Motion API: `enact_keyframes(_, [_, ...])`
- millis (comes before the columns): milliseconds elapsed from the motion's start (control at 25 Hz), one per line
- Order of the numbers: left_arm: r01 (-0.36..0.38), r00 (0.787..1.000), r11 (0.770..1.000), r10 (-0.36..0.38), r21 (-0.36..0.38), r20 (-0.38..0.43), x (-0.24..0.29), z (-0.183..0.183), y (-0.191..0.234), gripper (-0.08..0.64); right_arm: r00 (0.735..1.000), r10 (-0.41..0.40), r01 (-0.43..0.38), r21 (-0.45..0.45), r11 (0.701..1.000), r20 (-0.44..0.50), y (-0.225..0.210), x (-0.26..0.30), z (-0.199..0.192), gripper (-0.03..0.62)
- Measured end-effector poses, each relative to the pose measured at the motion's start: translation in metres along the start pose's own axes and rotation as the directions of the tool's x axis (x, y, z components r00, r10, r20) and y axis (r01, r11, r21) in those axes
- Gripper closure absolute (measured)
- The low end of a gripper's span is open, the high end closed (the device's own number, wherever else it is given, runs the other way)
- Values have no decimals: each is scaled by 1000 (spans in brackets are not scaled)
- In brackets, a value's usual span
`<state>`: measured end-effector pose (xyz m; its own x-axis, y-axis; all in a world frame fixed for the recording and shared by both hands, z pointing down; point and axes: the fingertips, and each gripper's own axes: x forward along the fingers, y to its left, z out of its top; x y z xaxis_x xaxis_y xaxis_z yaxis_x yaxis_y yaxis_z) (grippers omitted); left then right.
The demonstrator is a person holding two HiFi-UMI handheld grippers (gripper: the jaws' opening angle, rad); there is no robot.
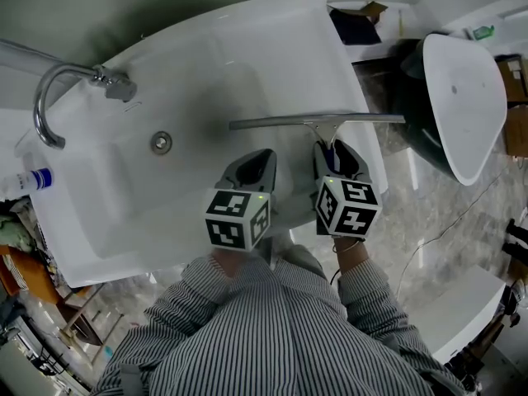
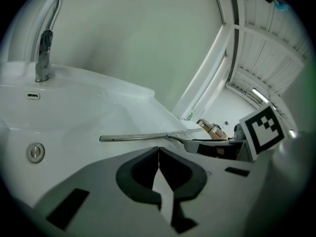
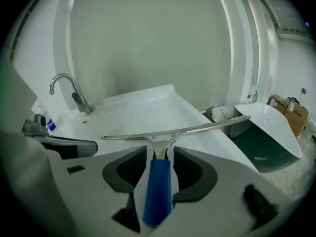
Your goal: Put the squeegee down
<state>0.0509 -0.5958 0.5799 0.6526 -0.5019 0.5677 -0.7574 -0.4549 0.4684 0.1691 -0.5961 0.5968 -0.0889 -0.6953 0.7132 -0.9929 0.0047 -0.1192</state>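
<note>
Right hand-held gripper (image 3: 159,154), lower centre: jaws apart, squeegee (image 3: 157,191) handle loose between, blade across sink (image 3: 138,107). Left hand-held gripper (image 2: 159,149) closed, empty.

The squeegee (image 1: 323,124), a long silver blade bar with a short metal neck and blue handle (image 3: 157,189), rests crosswise on the white sink's (image 1: 231,56) right slope, its right end overhanging the rim.

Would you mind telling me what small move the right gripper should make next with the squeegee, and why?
Probably draw the right gripper straight back, clear of the squeegee. Its jaws stand apart with a gap on either side of the blue handle, and the blade appears to lie on the white sink, so it looks already set down.
</note>
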Motion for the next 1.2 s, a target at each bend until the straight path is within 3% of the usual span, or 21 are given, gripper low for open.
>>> enact_keyframes(680, [-19,997,1000,17,21,73,-34,5,-34,546,991,49,-43,-50,998,122,5,-66,19,419])
enact_keyframes(1040, [10,994,999,-15,45,111,-47,11,-71,548,966,190,-189,-26,982,175,11,-96,33,433])
enact_keyframes(1200, [15,990,998,-24,63,142,-58,19,-83,547,947,220,-218,-35,975,236,18,-116,50,483])
